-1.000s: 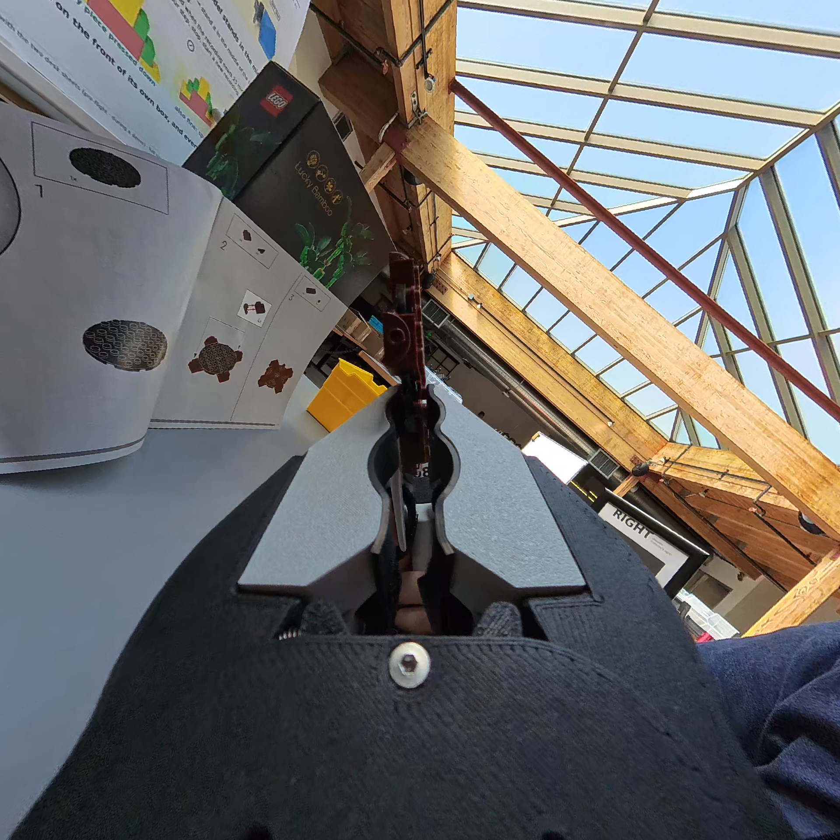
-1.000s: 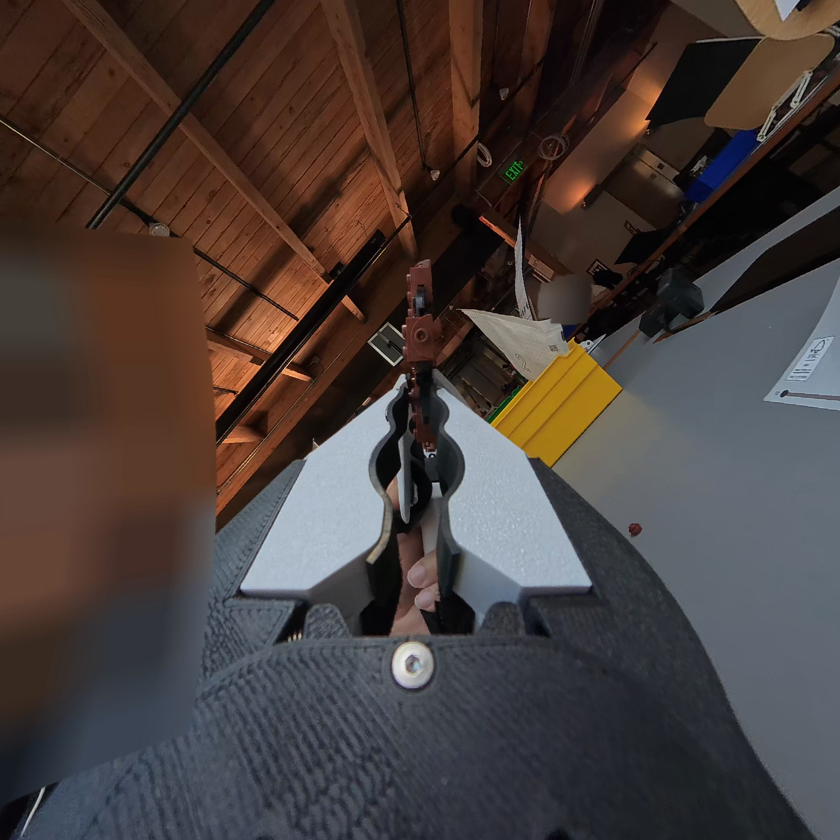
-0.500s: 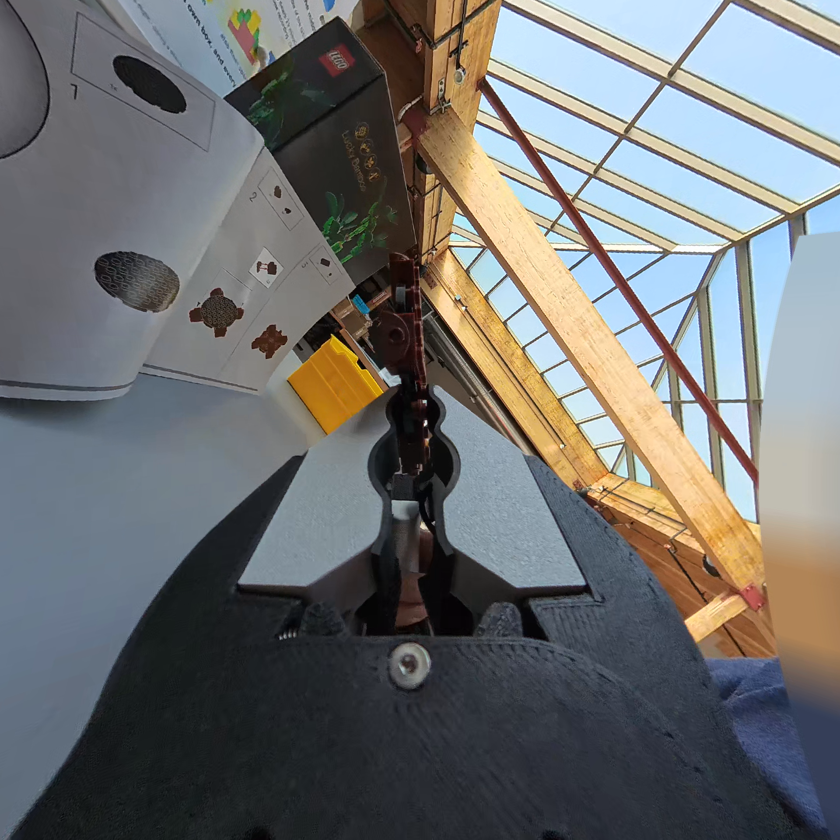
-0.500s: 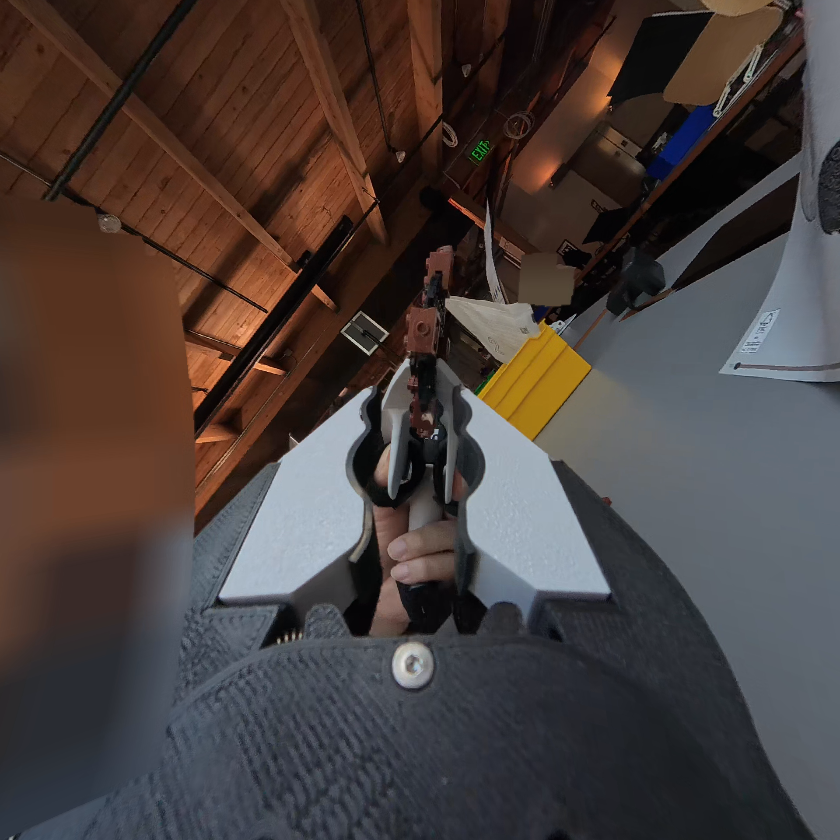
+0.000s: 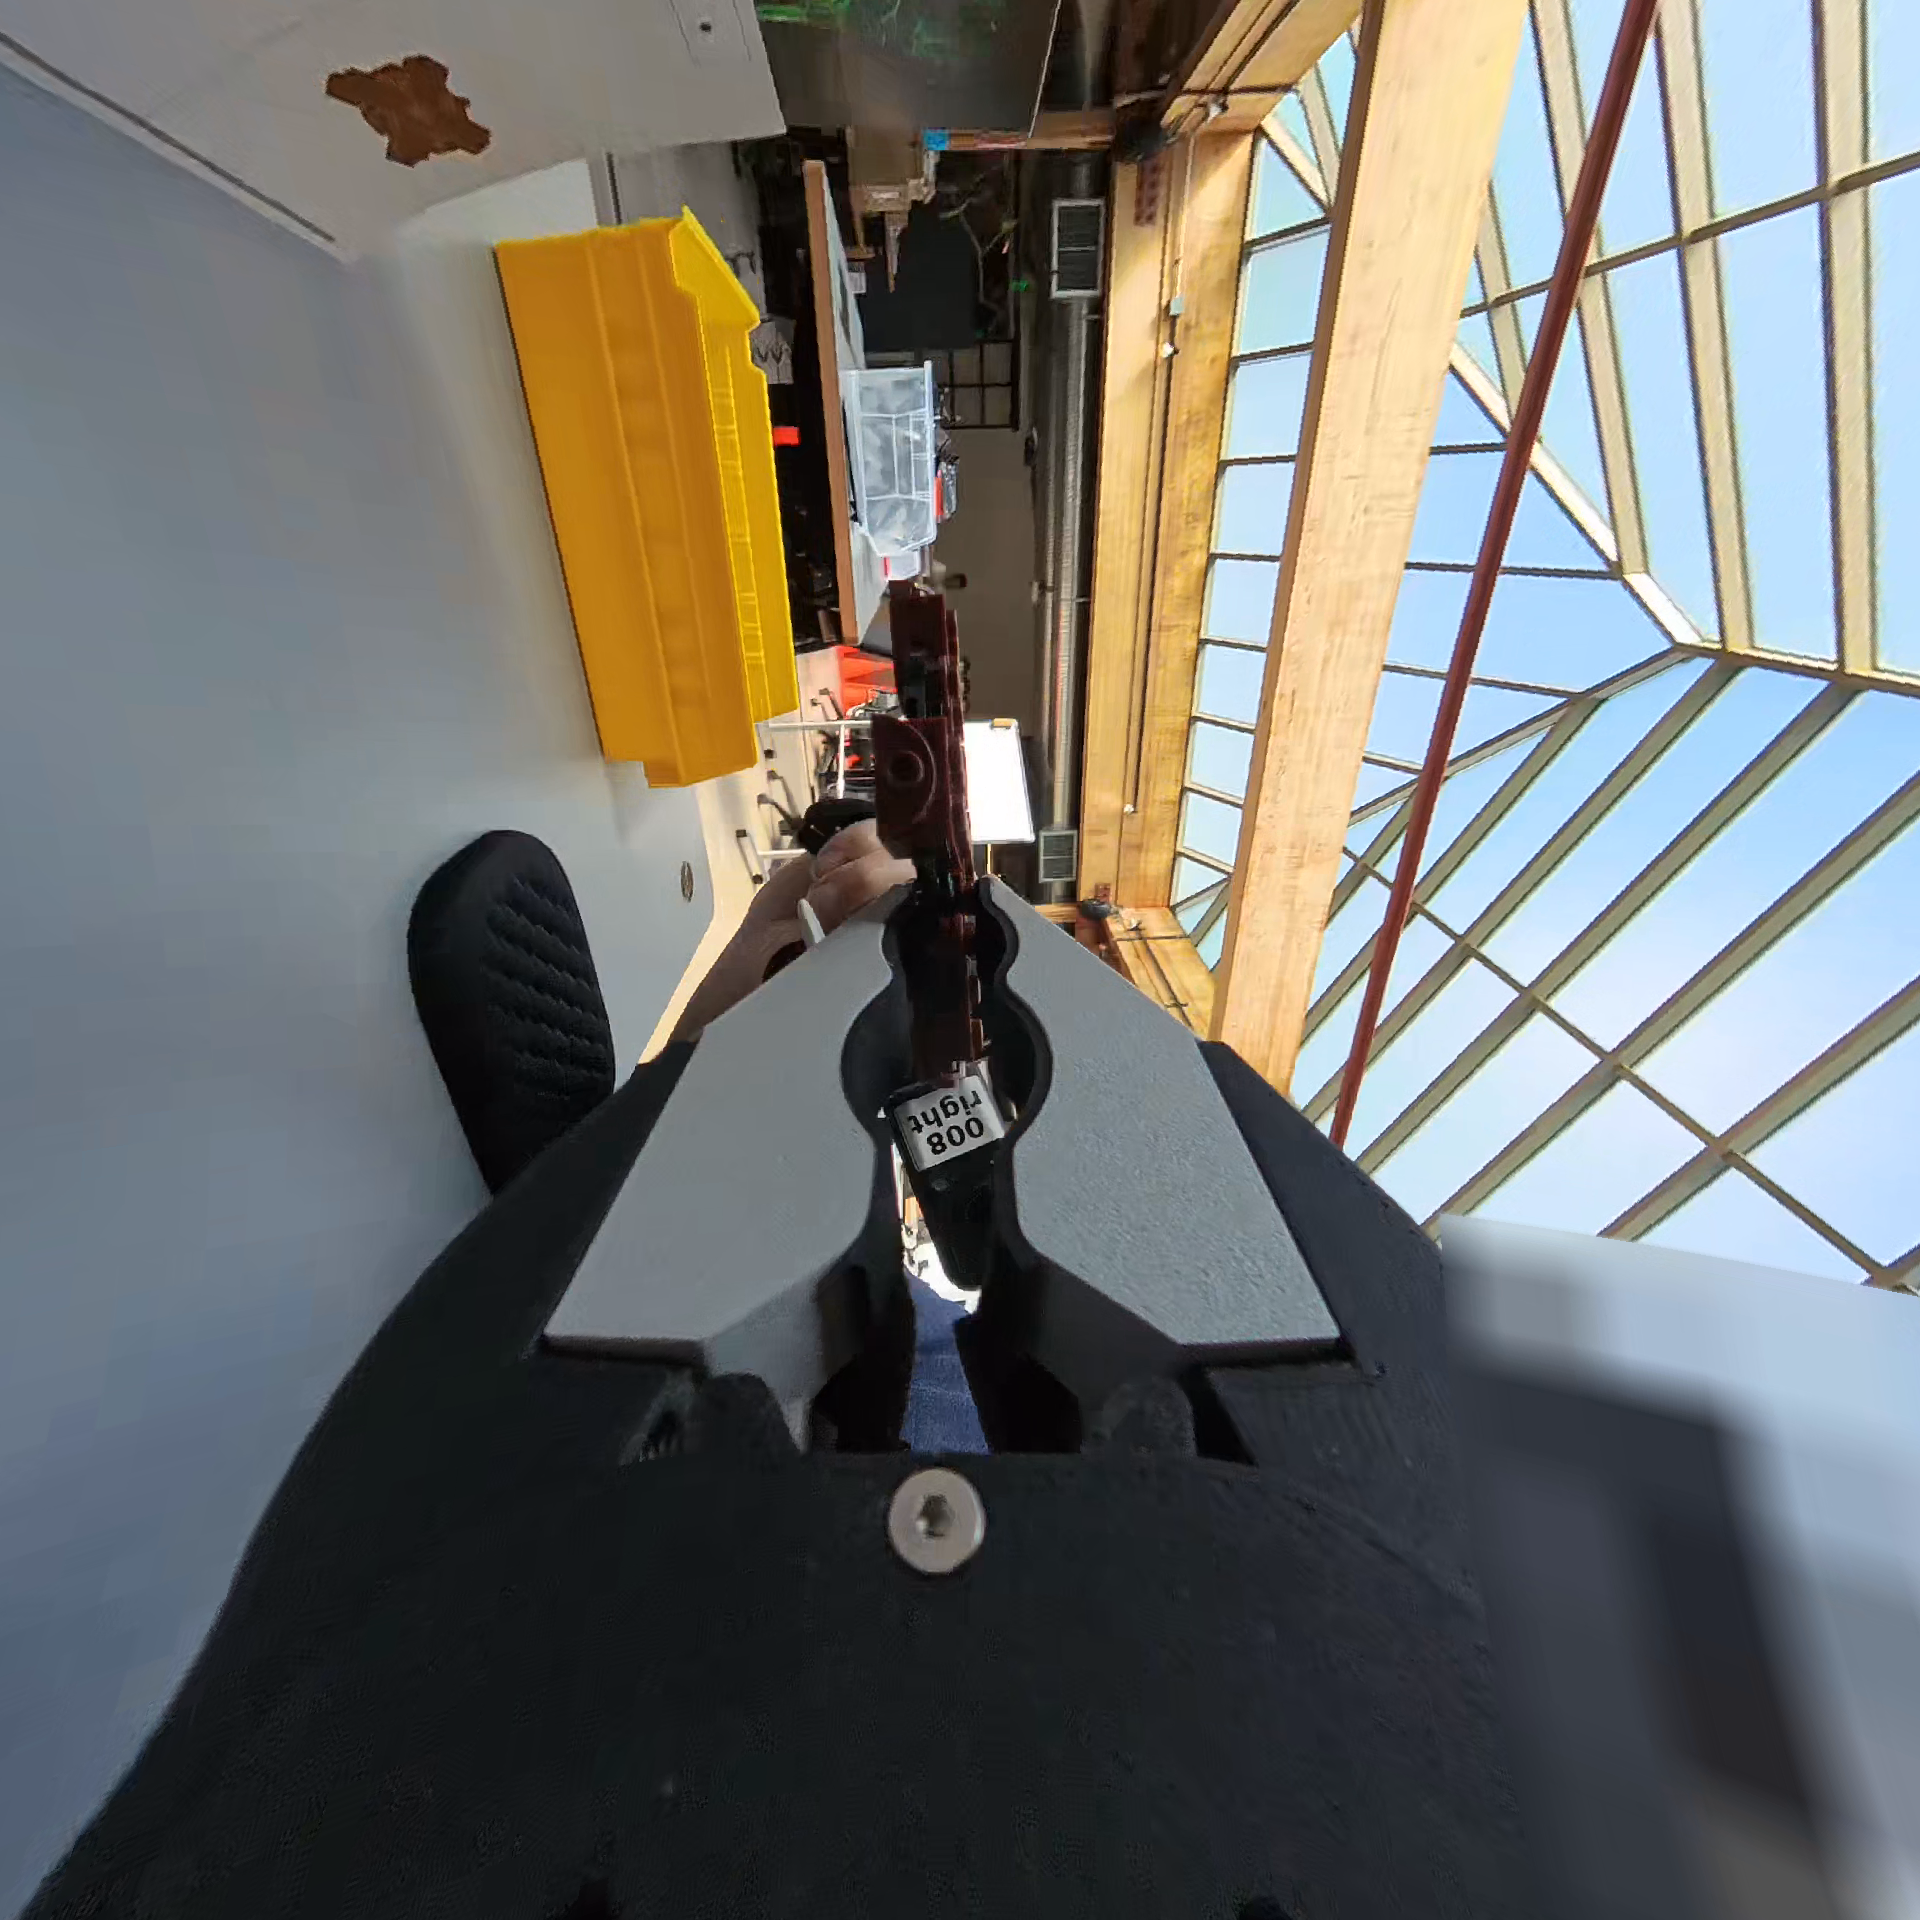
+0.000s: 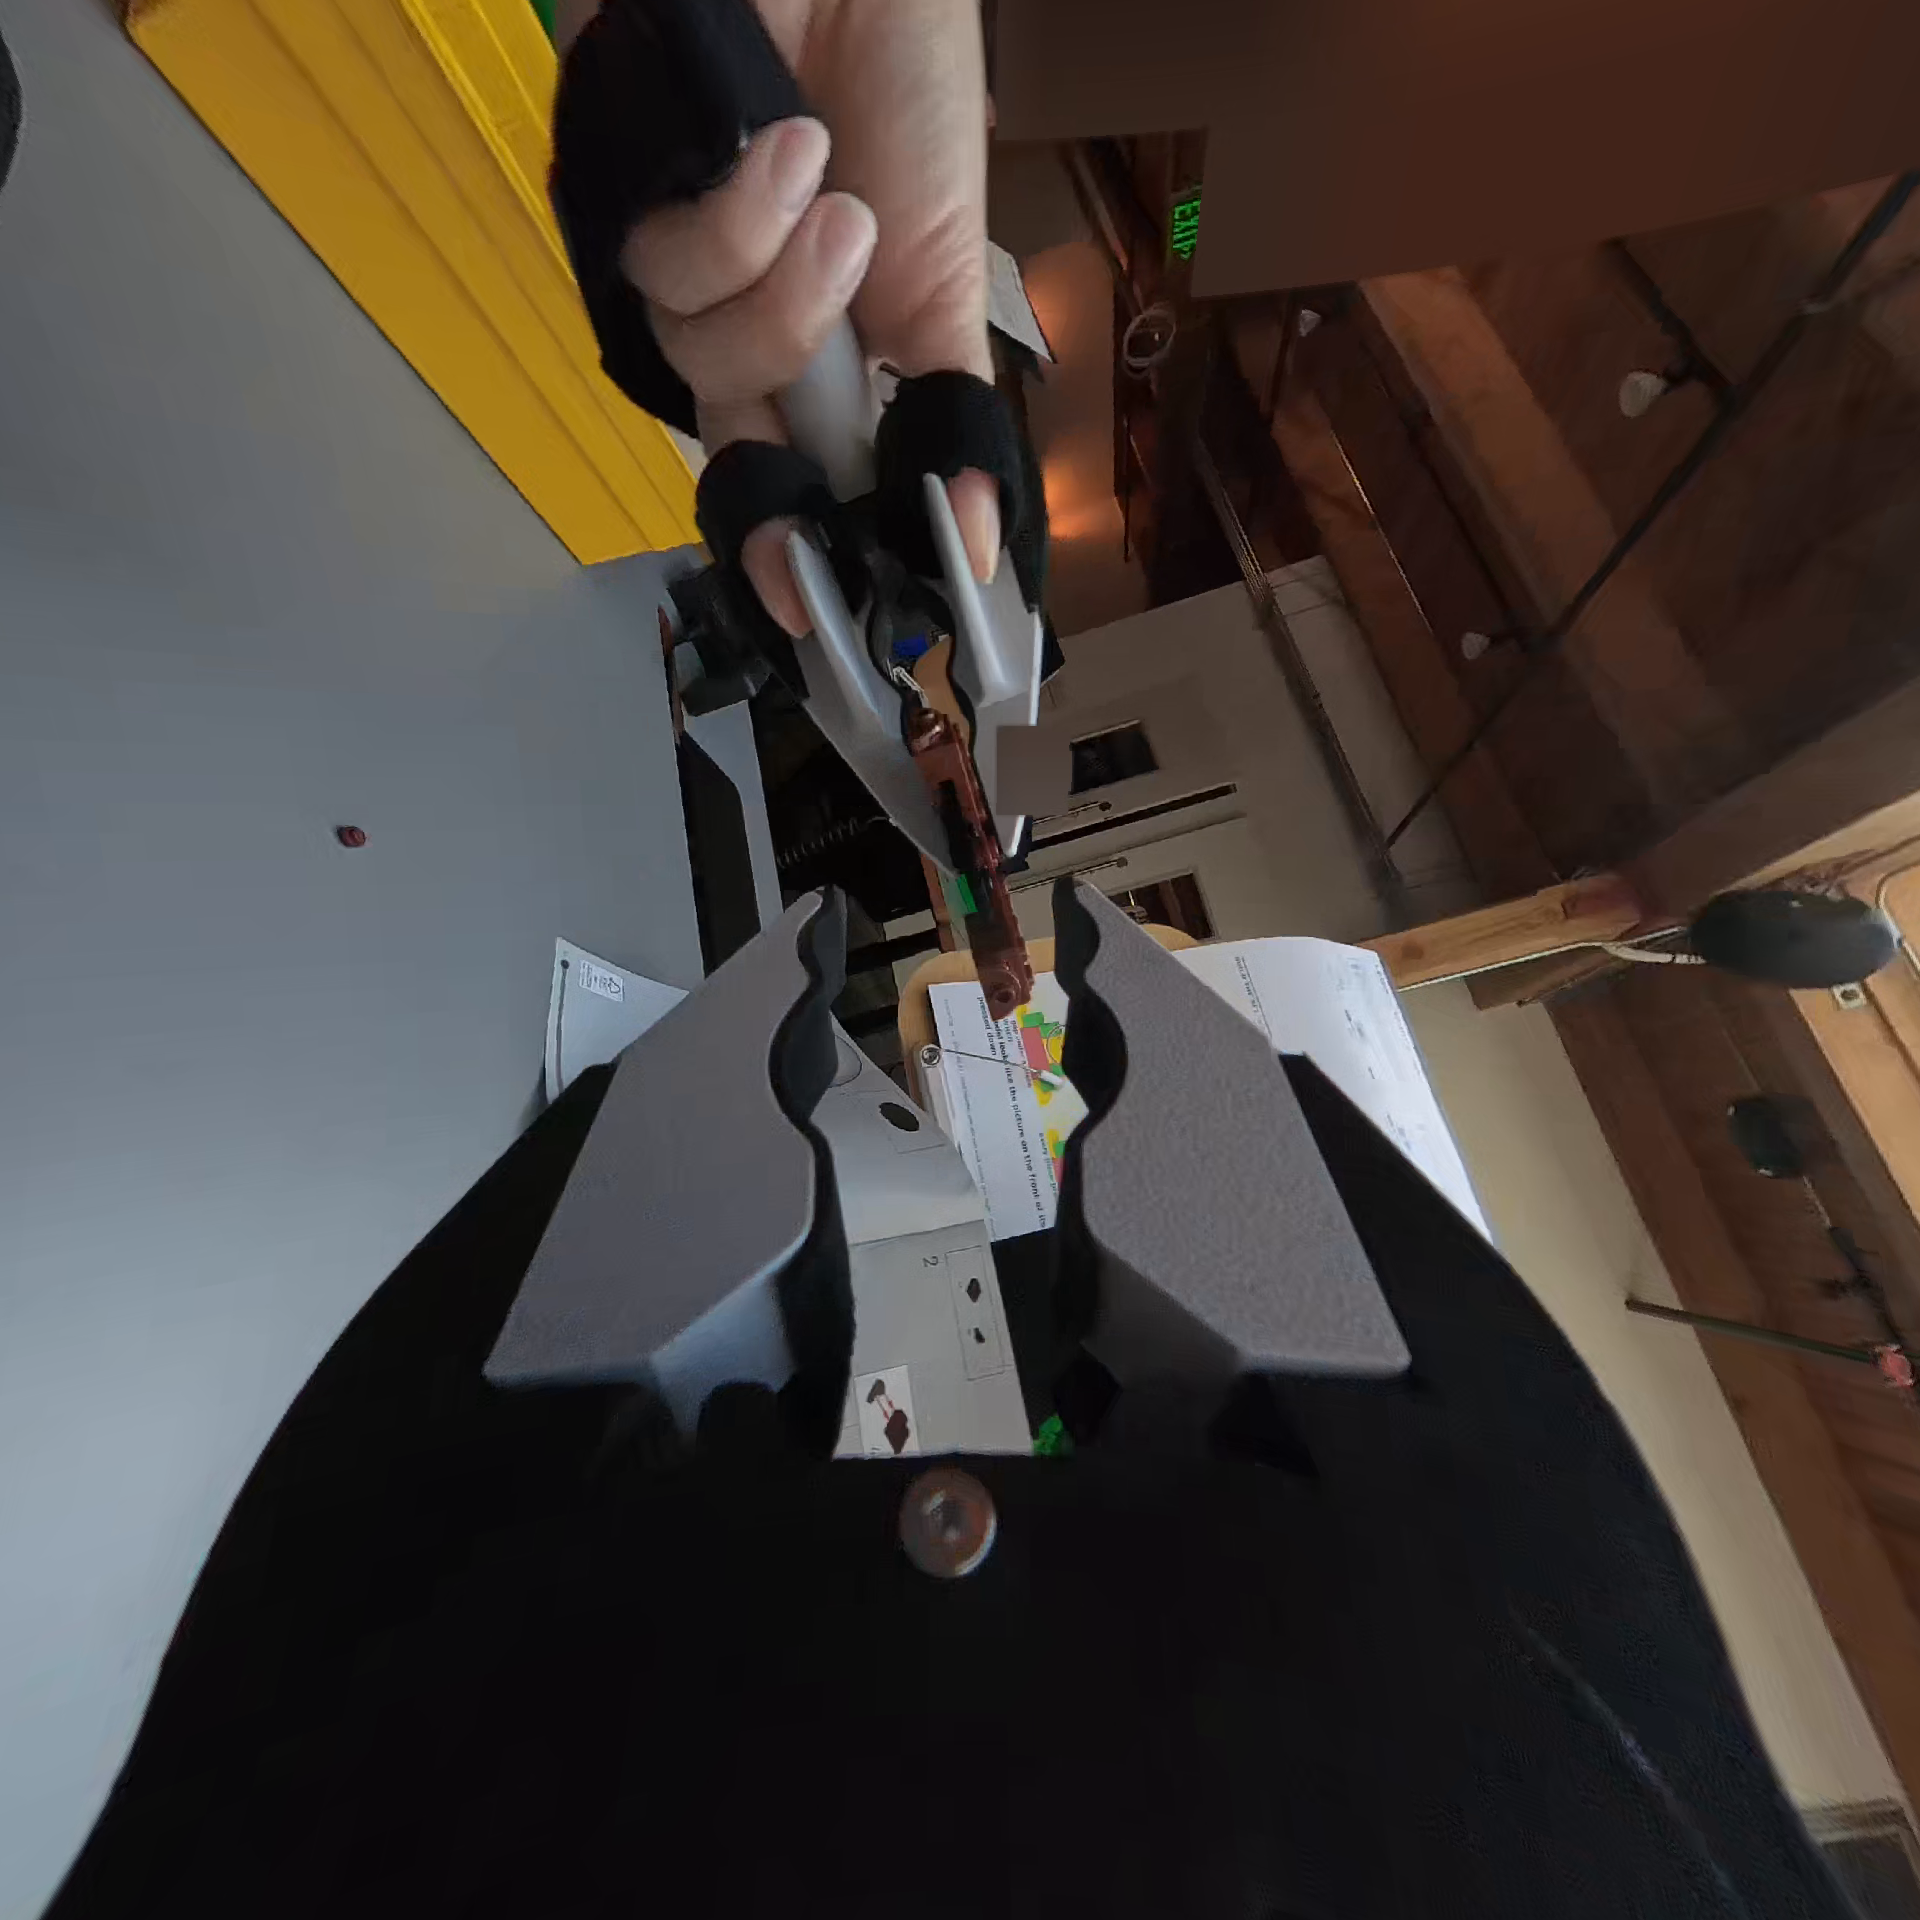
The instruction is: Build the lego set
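My left gripper (image 5: 940, 899) is shut on a dark red-brown lego assembly (image 5: 920, 748), which sticks out edge-on past its fingertips. In the right wrist view the same assembly (image 6: 961, 821) hangs from the left gripper (image 6: 977, 831), held by a hand (image 6: 831, 239) in a black fingerless glove. It carries a small green piece (image 6: 966, 891). My right gripper (image 6: 945, 904) is open and empty. The free end of the assembly reaches in between its fingertips without touching either finger (image 6: 800, 997).
A yellow bin (image 5: 665, 499) (image 6: 416, 260) stands on the grey table (image 5: 208, 727) (image 6: 260, 623). A small red-brown piece (image 6: 351, 835) lies loose on the table. Instruction sheets (image 6: 935, 1299) (image 5: 416, 104) lie beyond the grippers. A black textured rounded body (image 5: 509, 997) is close on the left. There is about 4 centimetres between the tips of the two grippers.
The right gripper, which was shut on the assembly, has opened and drawn back from it. The left gripper keeps hold. Both views have swung round sharply.
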